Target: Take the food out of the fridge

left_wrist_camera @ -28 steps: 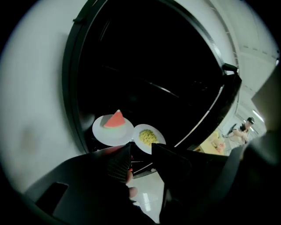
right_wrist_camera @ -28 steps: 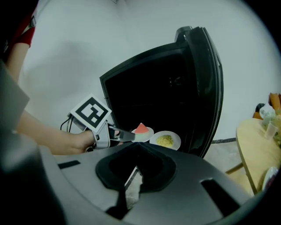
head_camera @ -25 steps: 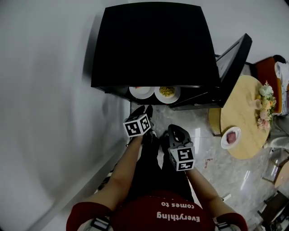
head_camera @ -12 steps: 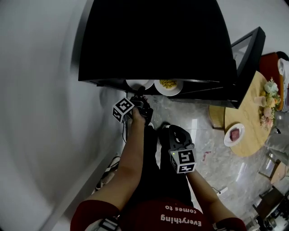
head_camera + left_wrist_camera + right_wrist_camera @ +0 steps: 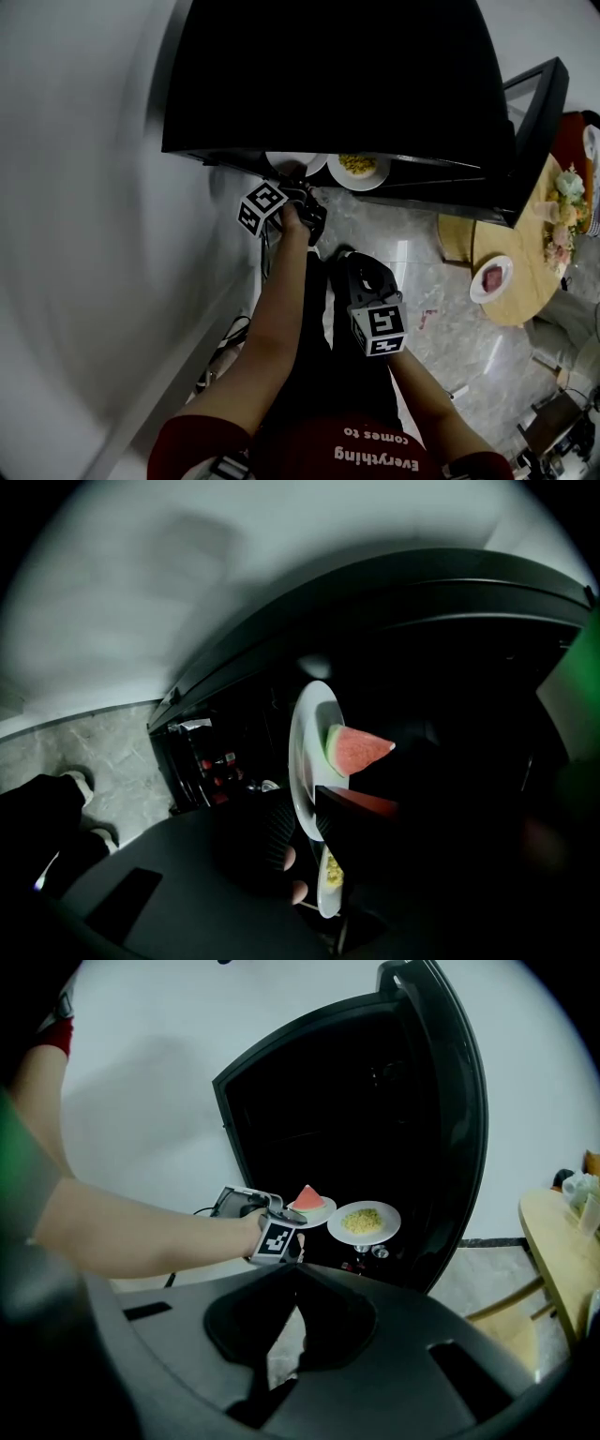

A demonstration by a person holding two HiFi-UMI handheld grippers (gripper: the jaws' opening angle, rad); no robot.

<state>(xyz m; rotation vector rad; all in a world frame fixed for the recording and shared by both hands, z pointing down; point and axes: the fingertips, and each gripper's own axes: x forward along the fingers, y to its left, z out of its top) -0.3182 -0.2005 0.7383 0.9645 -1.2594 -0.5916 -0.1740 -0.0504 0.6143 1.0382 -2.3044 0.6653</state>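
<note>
A black fridge [image 5: 337, 75] stands open with two white plates on its shelf. The left plate [image 5: 281, 161] [image 5: 314, 1211] carries a watermelon wedge [image 5: 356, 750] [image 5: 307, 1195]. To its right, the other plate [image 5: 354, 166] [image 5: 364, 1221] holds yellow food. My left gripper [image 5: 300, 187] [image 5: 309, 827] is rolled on its side. Its jaws have just been closing and now press on the watermelon plate's near rim [image 5: 305, 733]. My right gripper [image 5: 361, 272] [image 5: 298, 1335] hangs lower in front of the fridge, shut and holding nothing.
The fridge door [image 5: 534, 122] stands open at the right. A round wooden table [image 5: 525, 300] beyond it bears a plate of pink food [image 5: 491, 278] and flowers [image 5: 567, 202]. A white wall runs along the left. Small jars [image 5: 211, 761] sit lower inside the fridge.
My left gripper moved forward to the fridge shelf, rolled over and closed round the watermelon plate's rim. The right gripper sank a little and stayed shut.
</note>
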